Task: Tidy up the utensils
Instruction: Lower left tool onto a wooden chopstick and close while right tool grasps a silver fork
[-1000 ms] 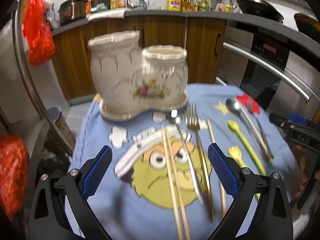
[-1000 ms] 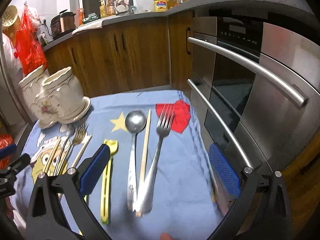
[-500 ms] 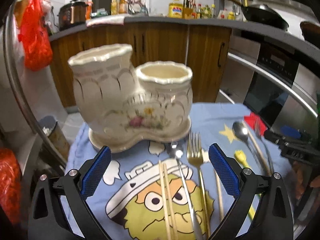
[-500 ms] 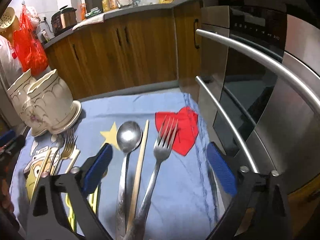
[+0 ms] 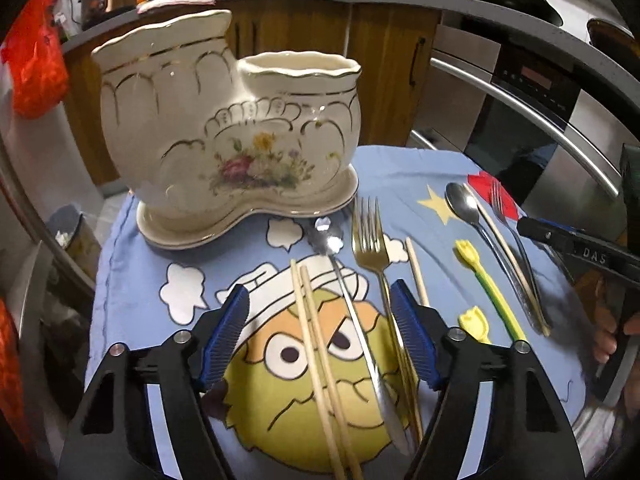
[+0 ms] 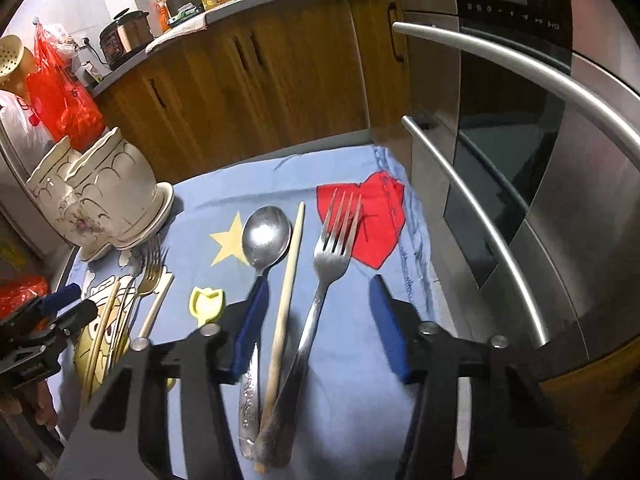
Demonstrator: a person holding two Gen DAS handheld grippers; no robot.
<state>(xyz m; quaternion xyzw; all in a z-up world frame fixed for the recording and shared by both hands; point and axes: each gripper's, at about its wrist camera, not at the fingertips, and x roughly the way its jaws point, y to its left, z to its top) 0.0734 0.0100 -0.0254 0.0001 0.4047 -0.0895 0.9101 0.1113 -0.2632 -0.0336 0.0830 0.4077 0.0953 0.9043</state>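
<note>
A cream two-pot ceramic holder (image 5: 240, 132) stands at the back left of the blue cartoon cloth (image 5: 132, 280). My left gripper (image 5: 320, 340) hangs low over the cloth, jaws closing. A pair of chopsticks (image 5: 316, 340), a slim silver spoon (image 5: 328, 236) and a gold fork (image 5: 370, 236) lie between its pads, untouched by both. My right gripper (image 6: 320, 328) is also closing. A wooden chopstick (image 6: 288, 280) and a silver fork (image 6: 332, 248) lie between its pads. The handle of a silver spoon (image 6: 266, 236) runs under its left pad.
Two yellow plastic utensils (image 5: 492, 284) and a lone chopstick (image 5: 416, 272) lie mid-cloth. A steel oven with long bar handles (image 6: 500, 208) stands close on the right, wooden cabinets (image 6: 260, 92) behind. A red bag (image 5: 36, 68) hangs at left.
Both grippers have sunk and moved forward over the utensils, and both pairs of jaws have narrowed. The holder looms larger in the left wrist view.
</note>
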